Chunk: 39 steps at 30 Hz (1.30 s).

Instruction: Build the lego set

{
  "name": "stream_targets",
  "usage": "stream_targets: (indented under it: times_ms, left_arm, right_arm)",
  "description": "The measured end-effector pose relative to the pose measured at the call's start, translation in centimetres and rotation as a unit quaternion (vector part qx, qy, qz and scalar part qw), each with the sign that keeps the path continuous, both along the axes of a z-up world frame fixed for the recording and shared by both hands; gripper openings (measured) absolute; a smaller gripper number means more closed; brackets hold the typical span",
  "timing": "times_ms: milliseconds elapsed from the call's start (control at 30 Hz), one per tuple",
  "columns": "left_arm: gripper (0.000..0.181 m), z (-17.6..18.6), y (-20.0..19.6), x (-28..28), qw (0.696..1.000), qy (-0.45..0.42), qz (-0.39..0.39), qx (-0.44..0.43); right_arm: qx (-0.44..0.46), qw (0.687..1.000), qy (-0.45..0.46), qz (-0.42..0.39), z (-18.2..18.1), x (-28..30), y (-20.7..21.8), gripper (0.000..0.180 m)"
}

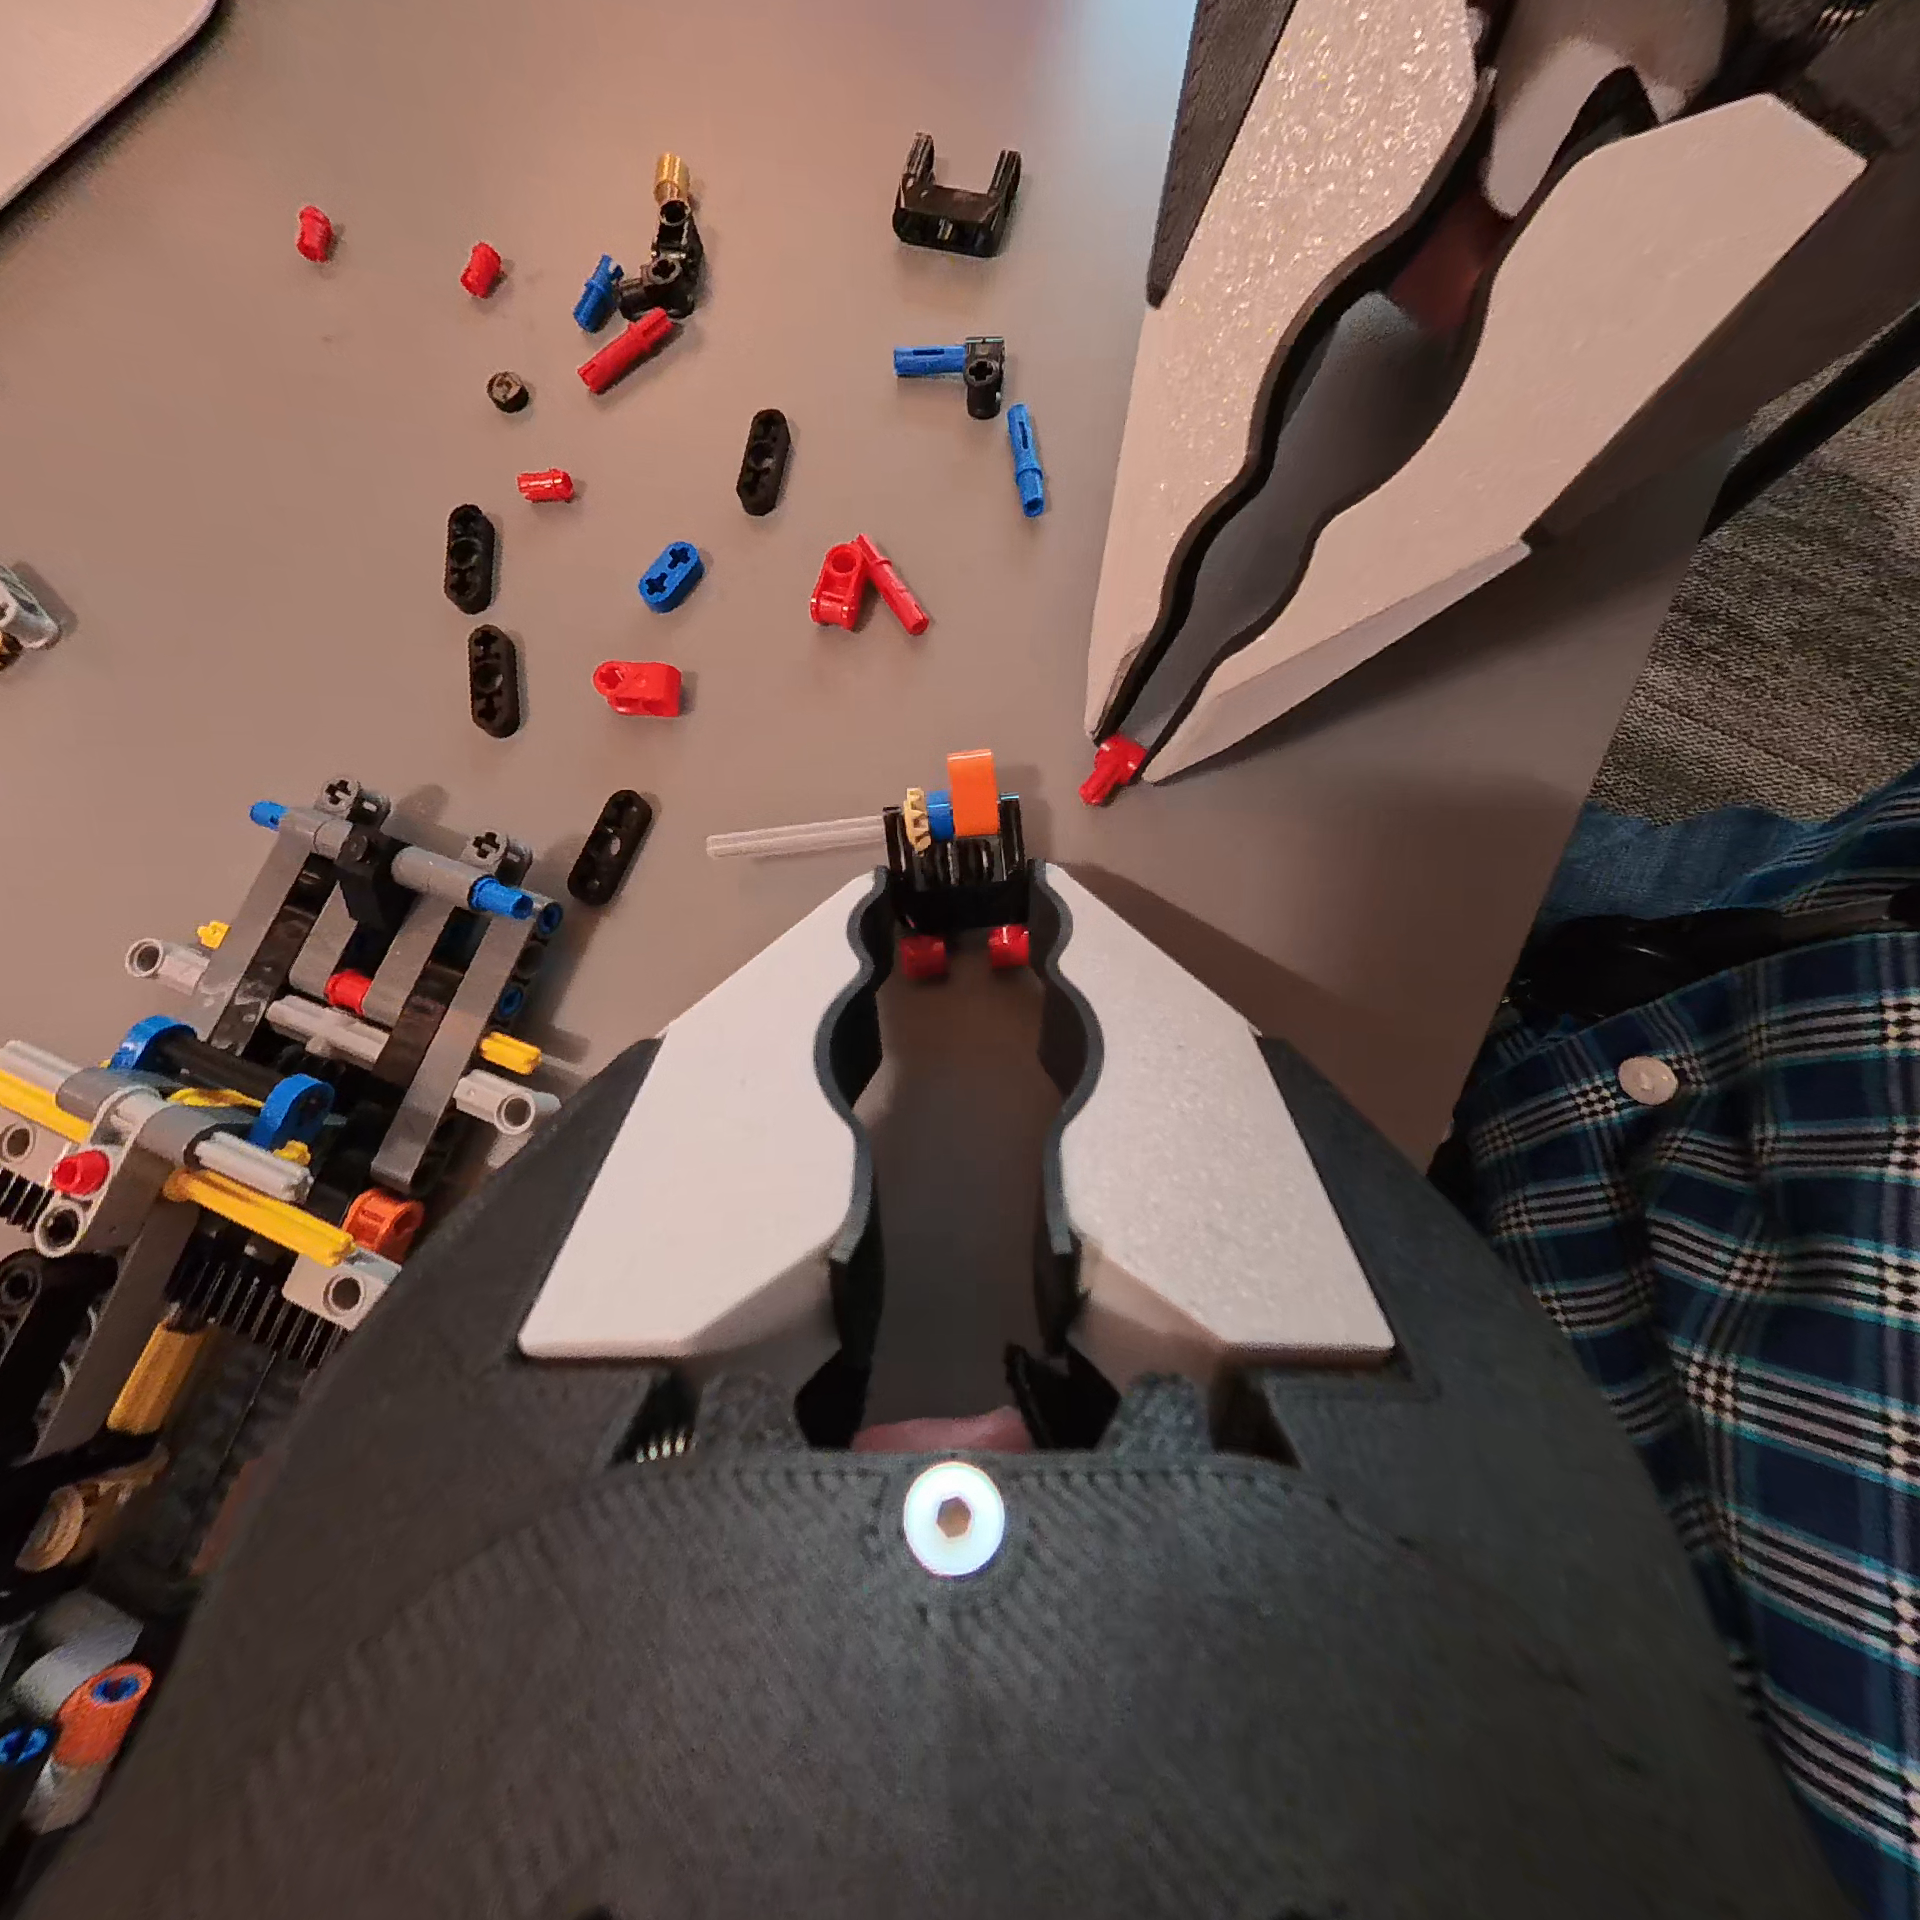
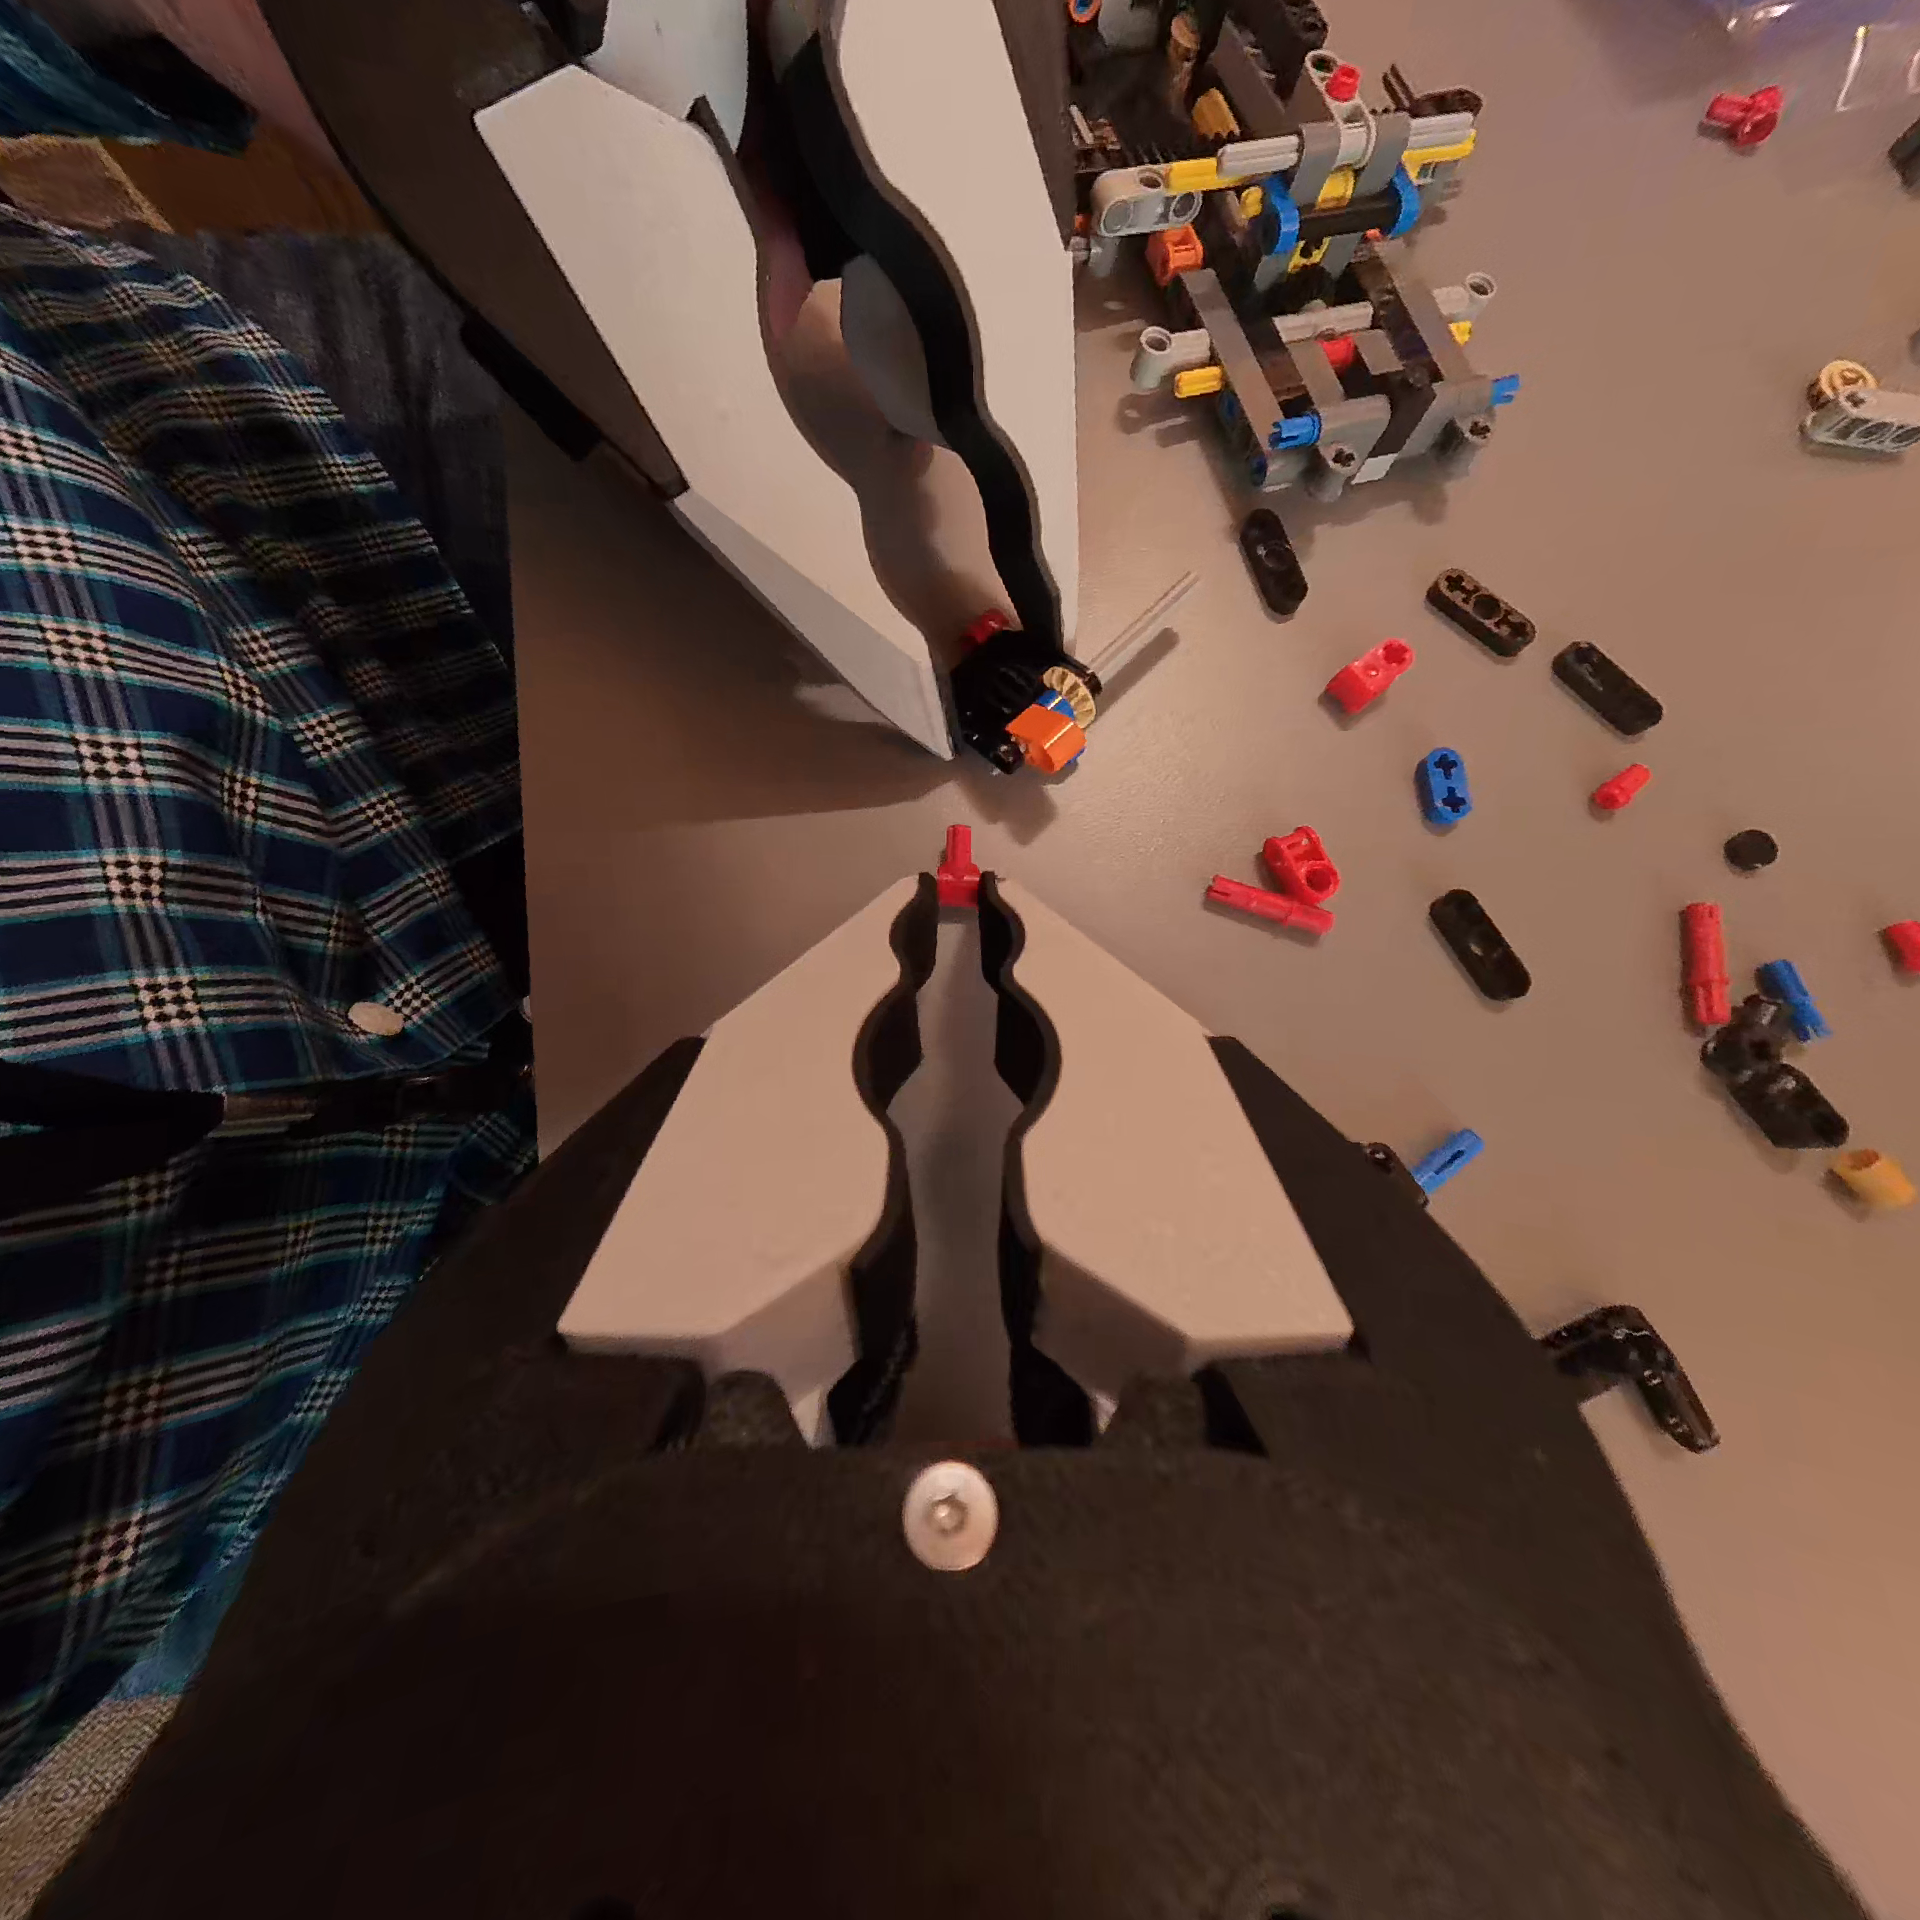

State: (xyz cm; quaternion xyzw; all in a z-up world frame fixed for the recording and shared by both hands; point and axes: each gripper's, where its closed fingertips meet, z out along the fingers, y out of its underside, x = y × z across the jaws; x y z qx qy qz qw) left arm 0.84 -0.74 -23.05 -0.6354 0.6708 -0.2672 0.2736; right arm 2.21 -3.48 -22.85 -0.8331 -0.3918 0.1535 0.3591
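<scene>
Two tools [image 1: 956,904] [image 2: 958,883]. One big model [image 1: 312,1039]. Five black two-hole links [image 1: 764,460]. One blue link [image 1: 671,575]. One black bracket [image 1: 956,203]. One orange-topped subassembly [image 1: 961,842].

Grey table [image 1: 260,665]: partly built chassis [image 1: 312,1039], scattered red, blue, black lego pieces [image 1: 644,686].

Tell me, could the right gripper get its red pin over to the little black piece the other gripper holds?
Probably yes: the red pin and black piece face each other across bare table.
</scene>
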Motion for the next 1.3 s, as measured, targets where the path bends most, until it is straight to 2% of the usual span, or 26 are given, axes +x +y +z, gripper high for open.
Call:
stream_targets:
  times_ms: [33, 433, 867, 1300]
  left_arm:
    - [0.024, 0.0, 0.0, 0.0, 1.0, -0.001, 0.001, -0.002]
    - [0.023, 0.1, 0.6, 0.6, 0.998, -0.005, 0.051, -0.025]
    - [0.023, 0.0, 0.7, 1.0, 0.996, 0.002, 0.089, -0.01]
    - [0.024, 0.0, 1.3, 1.4, 0.991, 0.003, 0.13, 0.033]
  right_arm:
    - [-0.003, 1.0, 0.005, -0.004, 0.0, 0.0, 0.1, 0.005]
    - [-0.021, 0.994, 0.077, -0.076, 0.9, 0.3, 1.2, 0.004]
    - [-0.038, 0.989, 0.078, -0.117, 0.5, 0.7, 2.0, 0.004]
    - [0.0, 0.988, 0.042, -0.148, 0.5, 1.1, 2.6, 0.004]
